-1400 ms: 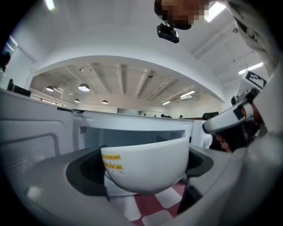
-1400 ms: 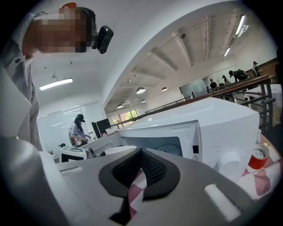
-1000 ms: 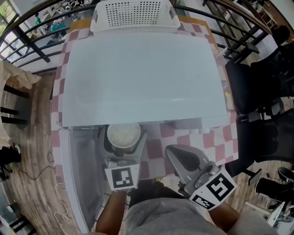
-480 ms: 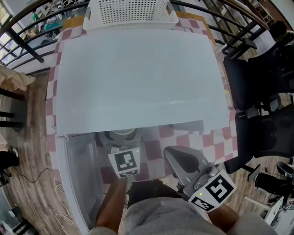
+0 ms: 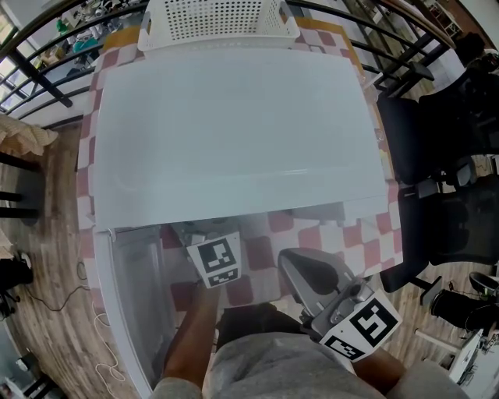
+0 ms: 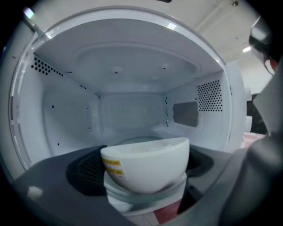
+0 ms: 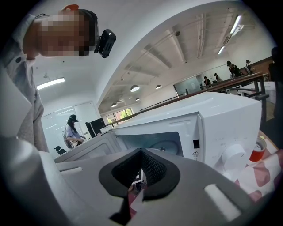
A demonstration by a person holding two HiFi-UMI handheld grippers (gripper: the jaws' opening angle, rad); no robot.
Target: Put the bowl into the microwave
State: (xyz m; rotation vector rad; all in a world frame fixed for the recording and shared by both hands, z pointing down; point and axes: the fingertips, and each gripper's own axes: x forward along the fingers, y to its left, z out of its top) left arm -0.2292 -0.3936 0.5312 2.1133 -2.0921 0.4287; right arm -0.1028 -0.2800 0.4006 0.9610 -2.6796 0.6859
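Observation:
A white bowl (image 6: 146, 164) with a yellow label sits between the jaws of my left gripper (image 6: 146, 181), which is shut on it. It hangs in the mouth of the white microwave (image 5: 234, 132), just in front of the glass turntable (image 6: 132, 141). In the head view only the left gripper's marker cube (image 5: 214, 263) shows; the microwave's top hides its jaws and the bowl. My right gripper (image 5: 295, 262) is shut and empty, held low over the table in front of the microwave's control side (image 7: 221, 132).
The microwave door (image 5: 136, 312) stands open toward me at the left. A checkered tablecloth (image 5: 312, 234) lies under the microwave. A white perforated basket (image 5: 218, 19) stands behind it. A red-and-white container (image 7: 258, 151) stands beside the knob (image 7: 233, 157). Black chairs (image 5: 437, 156) crowd the right.
My left gripper has carried the bowl forward, from in front of the open door into the microwave's mouth, where the top now hides it. The right gripper has stayed put.

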